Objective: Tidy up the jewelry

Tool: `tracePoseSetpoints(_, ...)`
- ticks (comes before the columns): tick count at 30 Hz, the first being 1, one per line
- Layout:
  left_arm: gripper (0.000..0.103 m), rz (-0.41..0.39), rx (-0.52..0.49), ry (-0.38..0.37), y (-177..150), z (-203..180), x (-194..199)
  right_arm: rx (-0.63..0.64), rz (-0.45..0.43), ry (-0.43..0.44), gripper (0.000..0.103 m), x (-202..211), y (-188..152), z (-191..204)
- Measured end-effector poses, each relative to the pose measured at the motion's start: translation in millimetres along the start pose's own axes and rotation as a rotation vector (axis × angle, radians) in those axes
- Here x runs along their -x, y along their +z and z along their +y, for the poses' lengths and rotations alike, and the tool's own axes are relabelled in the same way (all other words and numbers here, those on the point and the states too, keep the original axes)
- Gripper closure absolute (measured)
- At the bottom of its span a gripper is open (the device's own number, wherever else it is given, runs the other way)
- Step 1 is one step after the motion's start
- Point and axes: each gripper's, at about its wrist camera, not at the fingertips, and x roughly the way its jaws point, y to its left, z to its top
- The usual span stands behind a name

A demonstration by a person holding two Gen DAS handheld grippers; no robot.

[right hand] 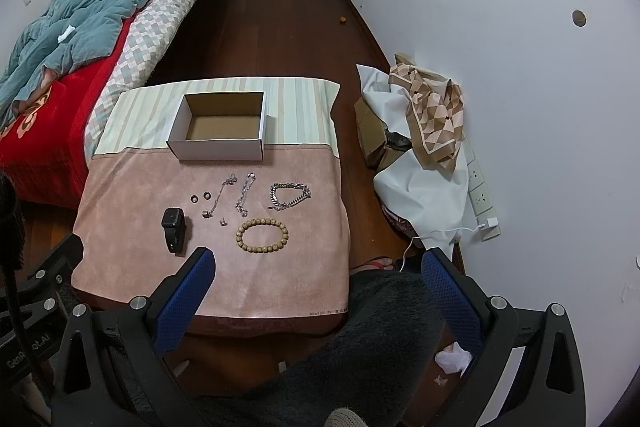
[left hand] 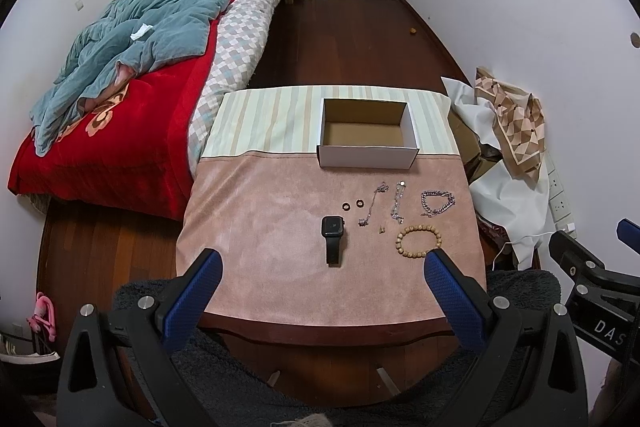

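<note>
An open, empty white cardboard box (left hand: 367,150) (right hand: 218,149) stands at the far middle of the cloth-covered table (left hand: 260,227) (right hand: 132,195). In front of it lie a black watch (left hand: 333,239) (right hand: 174,229), two dark rings (left hand: 353,205) (right hand: 201,196), two thin silver chains (left hand: 396,202) (right hand: 243,197), a heavy silver chain bracelet (left hand: 438,203) (right hand: 290,195), a small earring (left hand: 381,229) (right hand: 222,222) and a wooden bead bracelet (left hand: 419,241) (right hand: 263,235). My left gripper (left hand: 324,263) is open and empty above the near table edge. My right gripper (right hand: 318,263) is open and empty, held near the table's right front corner.
A bed with red and blue bedding (left hand: 120,67) (right hand: 60,39) stands left of the table. A pile of cloth and cardboard (left hand: 508,131) (right hand: 420,131) lies at the right by the wall, with a power strip (right hand: 482,195). A dark fuzzy cover (right hand: 380,327) lies under the grippers.
</note>
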Motion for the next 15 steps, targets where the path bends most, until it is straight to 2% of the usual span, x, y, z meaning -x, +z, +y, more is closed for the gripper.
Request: tracePoseSetpoints(15, 0.0, -0.019, 0.001, -0.012, 5, -1, 11, -0.001, -0.015, 0.004, 0.0, 5, -2, -1)
